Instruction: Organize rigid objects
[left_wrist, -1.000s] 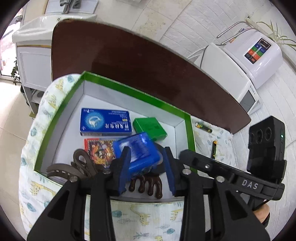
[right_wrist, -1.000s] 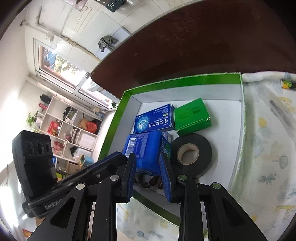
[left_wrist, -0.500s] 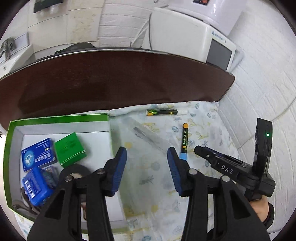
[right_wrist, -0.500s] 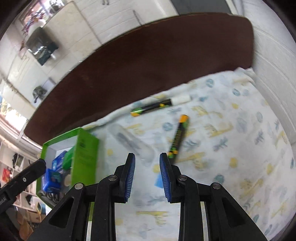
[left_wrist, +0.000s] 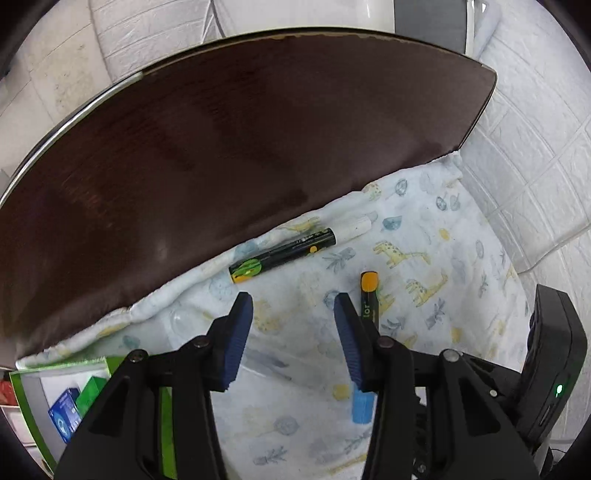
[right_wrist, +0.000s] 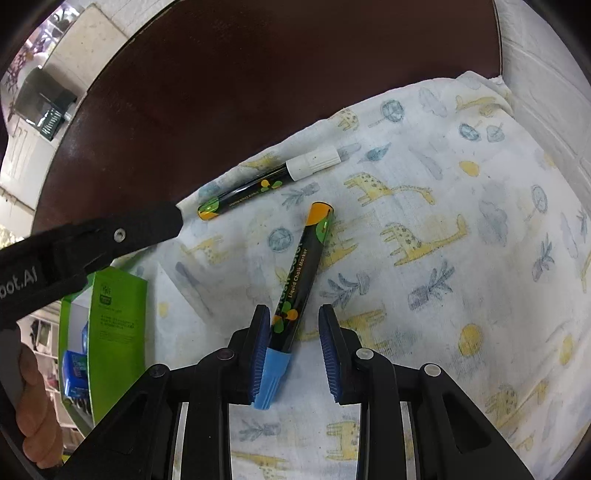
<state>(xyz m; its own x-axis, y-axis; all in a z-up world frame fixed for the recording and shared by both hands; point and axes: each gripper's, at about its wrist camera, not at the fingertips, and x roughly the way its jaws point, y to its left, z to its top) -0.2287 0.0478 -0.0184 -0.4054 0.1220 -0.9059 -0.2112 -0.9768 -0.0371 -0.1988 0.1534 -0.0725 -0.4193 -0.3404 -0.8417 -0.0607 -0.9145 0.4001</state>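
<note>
Both grippers are now hanging over the giraffe-print cloth (right_wrist: 424, 192); a second ago they were over the green box (right_wrist: 118, 314), the left closed on a blue packet. The left gripper (left_wrist: 293, 325) is empty, jaws apart after widening slightly. The right gripper (right_wrist: 291, 350) is standing partly open around the blue-capped chalk marker (right_wrist: 299, 280); the marker's cap is lying against one pad, the other pad clear, so it is not clamping. The white-capped marker (right_wrist: 269, 182) is lying at eleven o'clock from it, beside the dark table (right_wrist: 258, 74) edge. The box is now sitting at eight o'clock, the blue packet (right_wrist: 74, 369) inside.
</note>
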